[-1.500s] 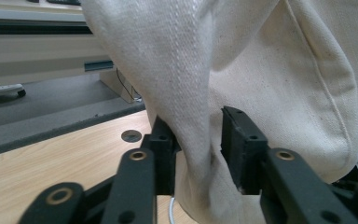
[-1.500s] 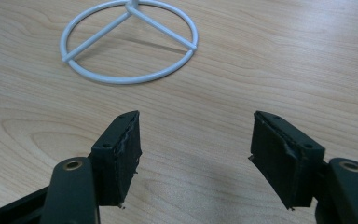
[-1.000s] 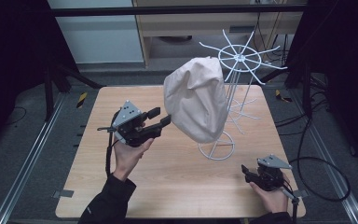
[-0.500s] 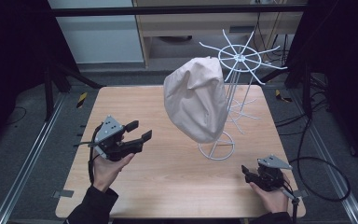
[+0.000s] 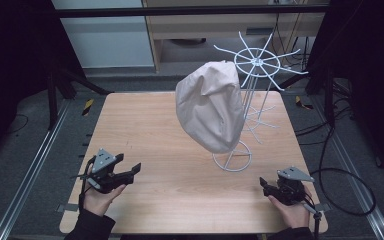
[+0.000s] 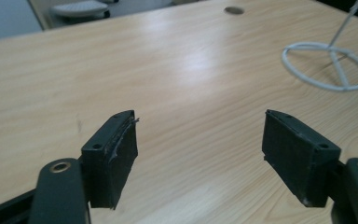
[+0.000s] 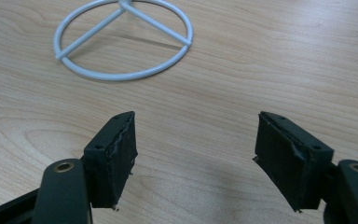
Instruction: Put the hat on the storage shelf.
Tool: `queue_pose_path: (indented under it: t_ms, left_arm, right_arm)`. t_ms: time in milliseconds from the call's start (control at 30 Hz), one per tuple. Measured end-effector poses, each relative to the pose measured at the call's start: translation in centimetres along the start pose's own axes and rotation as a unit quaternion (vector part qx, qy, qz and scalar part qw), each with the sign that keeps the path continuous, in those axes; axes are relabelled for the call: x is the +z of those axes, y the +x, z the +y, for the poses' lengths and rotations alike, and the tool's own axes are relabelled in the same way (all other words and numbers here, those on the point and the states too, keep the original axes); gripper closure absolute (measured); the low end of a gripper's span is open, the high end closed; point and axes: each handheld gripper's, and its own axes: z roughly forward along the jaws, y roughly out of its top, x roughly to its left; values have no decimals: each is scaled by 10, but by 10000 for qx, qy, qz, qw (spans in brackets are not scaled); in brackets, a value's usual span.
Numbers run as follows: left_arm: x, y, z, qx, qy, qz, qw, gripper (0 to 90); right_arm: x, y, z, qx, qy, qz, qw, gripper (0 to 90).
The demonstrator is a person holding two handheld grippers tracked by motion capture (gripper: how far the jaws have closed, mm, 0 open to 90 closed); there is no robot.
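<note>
The beige cap [image 5: 211,107] hangs on the white wire rack [image 5: 256,62], so I judge hanging done. My left tool [image 5: 130,171] and right tool [image 5: 264,185] sit released, empty, low over the bench [image 5: 155,125]; next, just park them.

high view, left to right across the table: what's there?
left gripper → beige hat hung on the white wire rack → right gripper, all over the wooden table.
</note>
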Motion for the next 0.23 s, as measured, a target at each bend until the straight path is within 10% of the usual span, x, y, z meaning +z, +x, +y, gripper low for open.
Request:
queue_pose_path:
  t_ms: [233]
  left_arm:
    - [-2,26,-26,-408,200,433,9980,258]
  right_arm:
    - [0,-2,1,14,-21,4,10000,276]
